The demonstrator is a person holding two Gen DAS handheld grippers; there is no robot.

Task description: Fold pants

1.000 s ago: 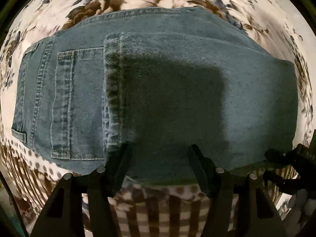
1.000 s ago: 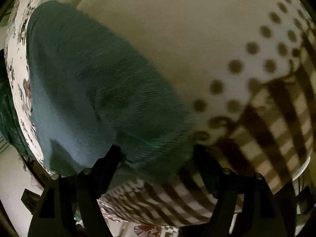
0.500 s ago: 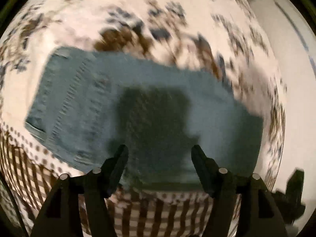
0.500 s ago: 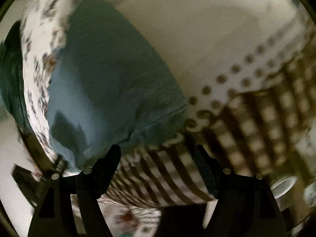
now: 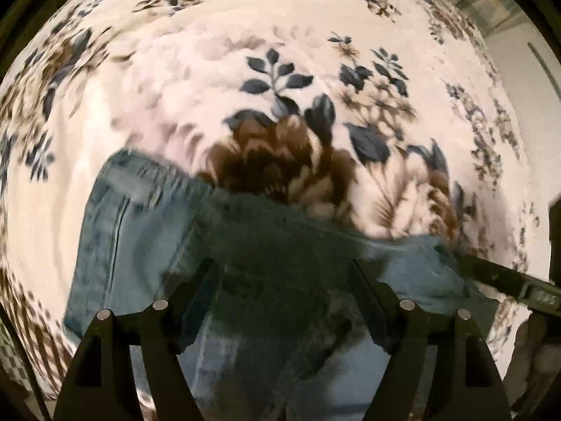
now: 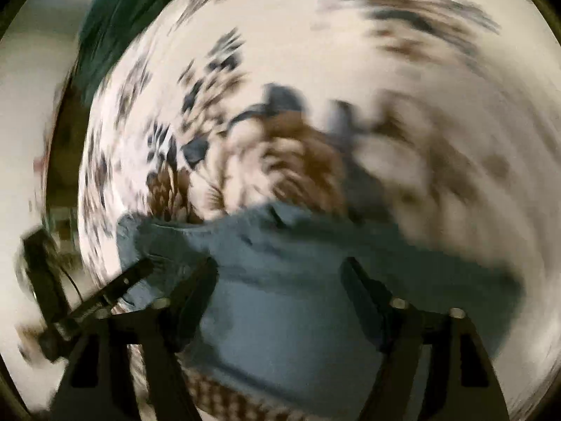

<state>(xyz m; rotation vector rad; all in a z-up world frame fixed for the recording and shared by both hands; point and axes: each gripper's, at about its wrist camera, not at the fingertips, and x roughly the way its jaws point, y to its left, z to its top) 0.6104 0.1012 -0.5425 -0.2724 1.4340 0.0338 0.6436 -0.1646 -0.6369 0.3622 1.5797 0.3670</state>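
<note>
The folded blue jeans [image 5: 147, 245] lie flat on a floral bedspread and fill the lower middle of the left wrist view. My left gripper [image 5: 282, 266] hovers over them, its jaws opening, with nothing pinched between them. In the blurred right wrist view the same jeans [image 6: 287, 315] lie under my right gripper [image 6: 278, 266]. Its jaws are closing but stand apart, with no fold between the pads. A dark finger [image 5: 508, 280] of the right gripper pokes in from the right over the jeans' edge. The left gripper's finger [image 6: 105, 291] shows at the left of the right wrist view.
The white bedspread [image 5: 280, 70] with brown and navy flowers spreads beyond the jeans. Its brown checked border [image 6: 224, 400] runs along the near edge. A dark green cloth [image 6: 105, 35] lies at the far left corner. Pale floor [image 5: 526, 87] shows past the right edge.
Both grippers have drawn back from the jeans, which now sit lower and smaller in each view. The right view swung from the checked border to the floral side. Left jaws widened.
</note>
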